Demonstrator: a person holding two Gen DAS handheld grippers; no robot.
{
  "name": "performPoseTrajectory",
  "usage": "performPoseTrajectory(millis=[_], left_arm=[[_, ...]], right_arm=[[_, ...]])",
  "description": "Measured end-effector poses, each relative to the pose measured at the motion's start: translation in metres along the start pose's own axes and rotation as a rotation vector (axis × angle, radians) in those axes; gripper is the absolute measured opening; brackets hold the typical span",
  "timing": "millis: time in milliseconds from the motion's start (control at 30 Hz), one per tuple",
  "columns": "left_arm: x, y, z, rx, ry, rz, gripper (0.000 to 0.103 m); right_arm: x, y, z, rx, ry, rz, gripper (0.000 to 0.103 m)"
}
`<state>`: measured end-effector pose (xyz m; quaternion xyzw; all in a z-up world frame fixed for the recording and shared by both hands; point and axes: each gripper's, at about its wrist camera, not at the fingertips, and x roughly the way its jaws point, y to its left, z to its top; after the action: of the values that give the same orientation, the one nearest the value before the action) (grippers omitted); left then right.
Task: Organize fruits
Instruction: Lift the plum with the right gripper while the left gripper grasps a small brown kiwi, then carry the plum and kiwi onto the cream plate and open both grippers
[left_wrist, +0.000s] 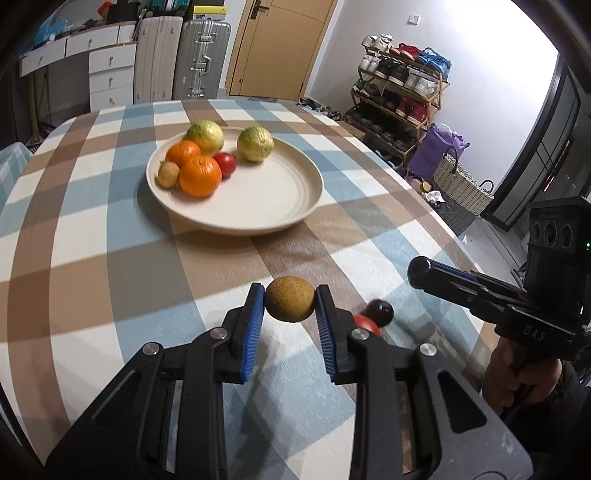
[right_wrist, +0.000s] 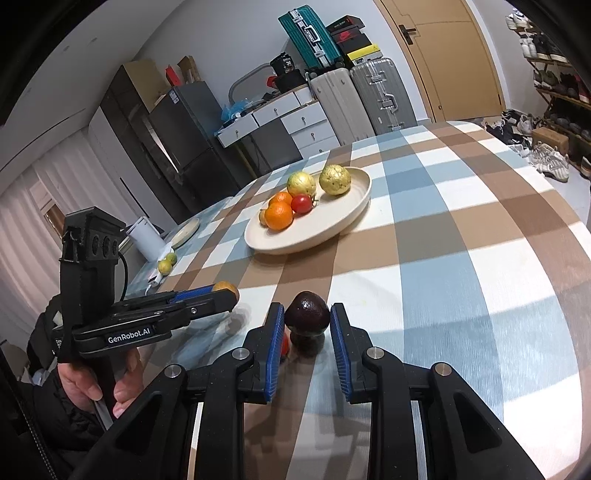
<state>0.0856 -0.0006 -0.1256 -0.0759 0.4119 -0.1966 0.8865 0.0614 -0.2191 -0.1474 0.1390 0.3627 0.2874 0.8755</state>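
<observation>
My left gripper is shut on a small brown round fruit and holds it above the checked tablecloth; it also shows in the right wrist view. My right gripper is shut on a dark purple fruit lifted just off the cloth, also seen in the left wrist view. A small red tomato lies on the cloth beside it, partly hidden behind my finger. The cream plate ahead holds two oranges, two yellow-green fruits, a red tomato and a small brown fruit.
The table's right edge drops to a shoe rack and baskets. In the right wrist view, a white canister, a small dish and two small yellow fruits sit at the table's far left edge.
</observation>
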Motion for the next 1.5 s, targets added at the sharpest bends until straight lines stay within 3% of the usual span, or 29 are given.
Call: performPoseTrajectory(millis=[700,933,1233,1500], left_arm=[[0.034,0.017,0.092,-0.002,-0.054,-0.009,0.025],[0.065,0.026,0.124,0.006,-0.024,-0.004,0.025],[0.109,0.027,0.139,0.020,0.021,-0.001,0.025],[0.132,0.030,0.145,0.025,0.044,0.005,0.025]], right_arm=[[0.050,0.002,0.087,-0.095,-0.011,0.016,0.026],[0.080,-0.010,0.115,-0.079,0.012,0.015,0.026],[0.115,-0.030,0.143,-0.045,0.045,0.016,0.026],[0.144,-0.042,0.146,-0.037,0.106,0.013,0.026]])
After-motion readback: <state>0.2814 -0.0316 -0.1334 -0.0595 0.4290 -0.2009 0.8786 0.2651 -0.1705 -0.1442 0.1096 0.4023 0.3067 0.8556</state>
